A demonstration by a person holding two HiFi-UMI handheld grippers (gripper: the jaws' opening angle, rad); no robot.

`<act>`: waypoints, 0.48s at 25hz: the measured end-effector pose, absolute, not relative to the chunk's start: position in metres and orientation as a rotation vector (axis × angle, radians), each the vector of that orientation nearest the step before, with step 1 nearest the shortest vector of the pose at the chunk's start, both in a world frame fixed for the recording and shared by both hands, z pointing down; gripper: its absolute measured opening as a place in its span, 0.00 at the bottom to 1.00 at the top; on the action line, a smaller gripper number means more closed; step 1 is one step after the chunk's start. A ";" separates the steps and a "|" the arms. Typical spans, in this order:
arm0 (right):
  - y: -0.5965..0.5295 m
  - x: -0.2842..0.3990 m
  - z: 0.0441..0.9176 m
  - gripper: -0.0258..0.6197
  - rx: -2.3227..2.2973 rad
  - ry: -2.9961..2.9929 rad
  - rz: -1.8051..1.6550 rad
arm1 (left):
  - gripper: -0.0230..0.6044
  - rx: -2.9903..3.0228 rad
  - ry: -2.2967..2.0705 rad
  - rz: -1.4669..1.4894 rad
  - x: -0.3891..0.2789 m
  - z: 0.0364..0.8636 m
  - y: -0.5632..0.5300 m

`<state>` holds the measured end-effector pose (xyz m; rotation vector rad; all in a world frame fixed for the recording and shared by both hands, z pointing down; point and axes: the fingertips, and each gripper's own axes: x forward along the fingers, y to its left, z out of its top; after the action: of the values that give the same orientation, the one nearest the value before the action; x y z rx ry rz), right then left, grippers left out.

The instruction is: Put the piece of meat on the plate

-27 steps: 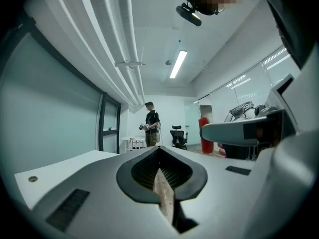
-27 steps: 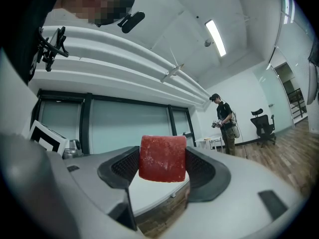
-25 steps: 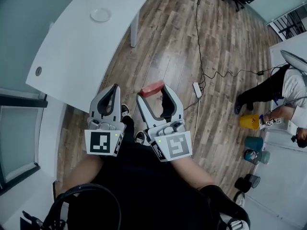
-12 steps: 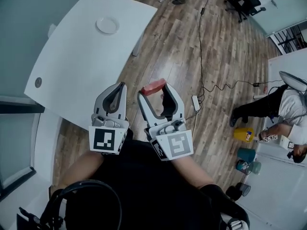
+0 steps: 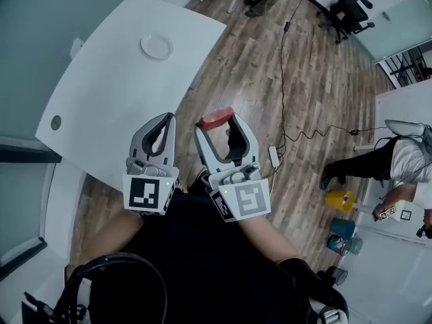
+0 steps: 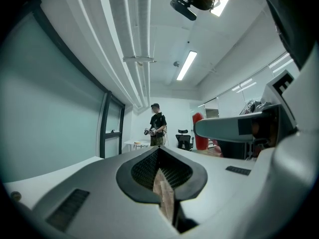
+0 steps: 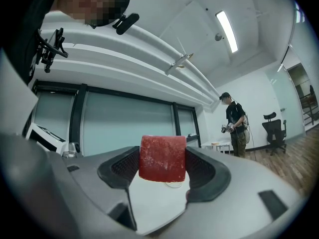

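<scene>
The red, rectangular block of meat (image 7: 162,157) is clamped between the jaws of the right gripper (image 5: 218,128), gripped on its two side faces and held up in the air above the wooden floor (image 5: 283,79), just in front of the person. The left gripper (image 5: 162,123) hovers just to the left of it with its jaws pressed together on nothing.

The small round white plate (image 5: 156,46) sits at the far end of the white table (image 5: 101,93), well apart from the meat, to the far left. This looks like the carrying step: the meat is grasped but not yet delivered. The next move calls for bringing the right gripper over the plate, lowering it, then releasing.

No brand or readable writing shows, only black-and-white square markers on the gripper cubes.
</scene>
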<state>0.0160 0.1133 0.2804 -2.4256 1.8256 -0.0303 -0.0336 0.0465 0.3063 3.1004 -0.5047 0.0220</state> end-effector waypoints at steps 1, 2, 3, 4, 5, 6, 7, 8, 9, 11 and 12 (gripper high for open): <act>0.108 0.021 0.280 0.48 -2.426 1.826 -0.036 | 0.03 3.099 -0.508 0.025 -0.029 0.306 0.041; 0.103 0.025 0.281 0.48 -2.424 1.828 -0.042 | 0.03 3.097 -0.512 0.031 -0.026 0.306 0.036; 0.100 0.029 0.282 0.48 -2.421 1.831 -0.049 | 0.03 3.097 -0.516 0.040 -0.023 0.307 0.033; 0.097 0.032 0.284 0.48 -2.416 1.836 -0.055 | 0.03 3.095 -0.522 0.052 -0.020 0.309 0.031; 0.094 0.036 0.287 0.48 -2.410 1.842 -0.060 | 0.03 3.092 -0.531 0.064 -0.017 0.312 0.027; 0.090 0.040 0.289 0.48 -2.402 1.850 -0.063 | 0.03 3.091 -0.544 0.072 -0.013 0.314 0.023; 0.085 0.045 0.291 0.48 -2.392 1.860 -0.066 | 0.03 3.092 -0.561 0.075 -0.008 0.314 0.019; 0.081 0.051 0.292 0.48 -2.381 1.870 -0.072 | 0.03 3.092 -0.582 0.077 -0.003 0.313 0.016; 0.077 0.057 0.294 0.48 -2.370 1.883 -0.080 | 0.04 3.091 -0.600 0.082 0.003 0.313 0.012; 0.068 0.071 0.297 0.48 -2.344 1.914 -0.099 | 0.04 3.087 -0.627 0.090 0.016 0.314 0.007; 0.062 0.078 0.297 0.48 -2.330 1.932 -0.105 | 0.04 3.085 -0.640 0.095 0.023 0.314 0.004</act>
<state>0.0779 0.0621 0.2972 -2.3303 1.9317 -0.1052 0.0226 0.0040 0.3143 3.0853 -0.6405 0.0947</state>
